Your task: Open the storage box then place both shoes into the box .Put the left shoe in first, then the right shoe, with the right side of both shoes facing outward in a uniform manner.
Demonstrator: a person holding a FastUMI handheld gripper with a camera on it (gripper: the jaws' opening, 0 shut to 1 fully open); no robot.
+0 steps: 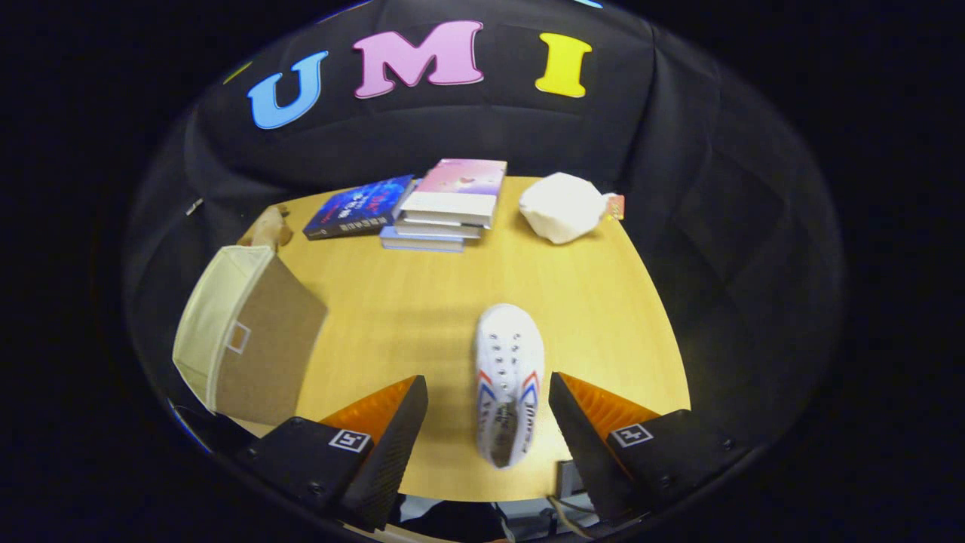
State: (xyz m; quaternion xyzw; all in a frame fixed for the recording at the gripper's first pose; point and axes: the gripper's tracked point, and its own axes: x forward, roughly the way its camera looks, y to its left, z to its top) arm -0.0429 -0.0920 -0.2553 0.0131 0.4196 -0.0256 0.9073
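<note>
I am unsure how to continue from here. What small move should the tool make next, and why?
Probably lower the tool straight down and close it on the white shoe. Its fingers are open, and the shoe lies between them on the wooden table, heel end nearest, not yet gripped. The storage box stands to the left, seemingly open on one side. I cannot tell which shoe this is.

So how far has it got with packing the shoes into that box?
Early days, it seems. Done: I cannot tell whether the storage box, left of the fingers, is open yet, or whether a shoe is already inside. In hand: the gripper is open with one white shoe lying on the table between its fingers, neither touching it. Left: grasp this shoe and place it in the box.
</note>
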